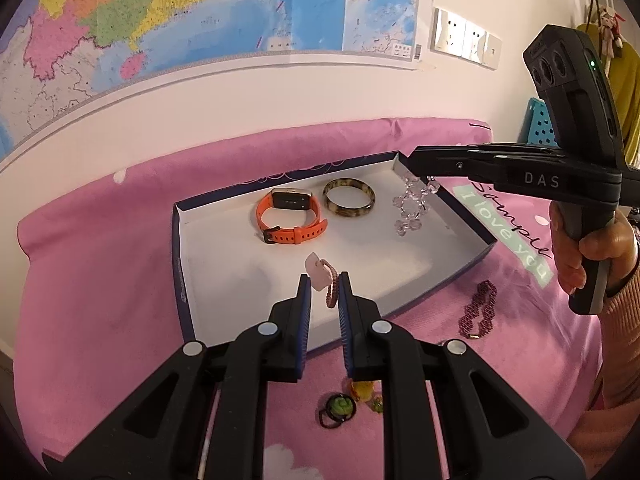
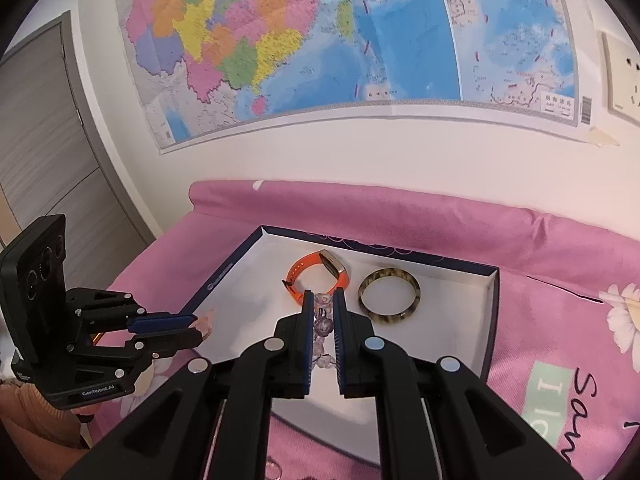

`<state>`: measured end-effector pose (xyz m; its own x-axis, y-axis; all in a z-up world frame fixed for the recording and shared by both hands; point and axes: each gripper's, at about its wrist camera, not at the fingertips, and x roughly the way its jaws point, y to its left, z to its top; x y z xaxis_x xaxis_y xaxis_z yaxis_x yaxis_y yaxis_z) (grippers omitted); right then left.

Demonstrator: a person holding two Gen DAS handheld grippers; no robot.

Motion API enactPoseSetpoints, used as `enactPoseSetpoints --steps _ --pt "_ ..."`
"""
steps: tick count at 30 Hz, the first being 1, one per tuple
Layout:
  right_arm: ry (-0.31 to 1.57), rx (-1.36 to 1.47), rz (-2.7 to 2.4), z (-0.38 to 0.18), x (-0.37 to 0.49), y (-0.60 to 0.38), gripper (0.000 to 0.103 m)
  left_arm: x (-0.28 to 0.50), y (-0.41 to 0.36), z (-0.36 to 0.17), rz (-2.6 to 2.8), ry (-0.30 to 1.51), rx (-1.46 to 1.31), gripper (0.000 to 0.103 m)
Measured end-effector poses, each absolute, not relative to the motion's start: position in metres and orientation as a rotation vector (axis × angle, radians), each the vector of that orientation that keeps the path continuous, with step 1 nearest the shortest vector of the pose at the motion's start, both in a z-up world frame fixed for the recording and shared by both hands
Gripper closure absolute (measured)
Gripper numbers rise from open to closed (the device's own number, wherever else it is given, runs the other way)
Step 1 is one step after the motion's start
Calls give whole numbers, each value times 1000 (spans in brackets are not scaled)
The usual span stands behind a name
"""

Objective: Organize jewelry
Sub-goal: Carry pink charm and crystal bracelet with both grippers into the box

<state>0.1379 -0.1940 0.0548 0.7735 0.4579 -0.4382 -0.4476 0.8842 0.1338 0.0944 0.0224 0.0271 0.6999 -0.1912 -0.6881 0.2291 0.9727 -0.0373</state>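
Jewelry, sorted into a shallow white-lined box (image 1: 224, 320) on pink cloth (image 1: 100, 260). Left to right inside: orange watch (image 1: 290, 216) lying flat; tortoiseshell bangle (image 1: 349, 201) just beside it; clear crystal bracelet (image 1: 412, 208) hanging over the box's right end, pinched in the closed right gripper (image 1: 412, 162). Left gripper (image 1: 325, 288), closed on a pink beaded bracelet (image 1: 326, 280), held above the box's near part. Purple bead strand (image 1: 478, 310) on cloth, outside the box.

White wall (image 2: 360, 152), colourful map (image 2: 320, 40), pink bedspread (image 1: 100, 280), grey door (image 2: 44, 140)
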Motion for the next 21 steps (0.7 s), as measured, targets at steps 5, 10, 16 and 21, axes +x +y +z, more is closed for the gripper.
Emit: enactPoseSetpoints --steps 5,10,16,21 --pt "488 33 491 53 151 -192 95 107 24 24 -225 771 52 89" --pt "494 34 494 52 161 -190 95 120 24 19 -219 788 52 89" --pt "502 33 497 51 172 -184 95 132 22 13 -215 809 53 89" --pt "506 34 504 48 181 -179 95 142 21 8 -211 826 49 89"
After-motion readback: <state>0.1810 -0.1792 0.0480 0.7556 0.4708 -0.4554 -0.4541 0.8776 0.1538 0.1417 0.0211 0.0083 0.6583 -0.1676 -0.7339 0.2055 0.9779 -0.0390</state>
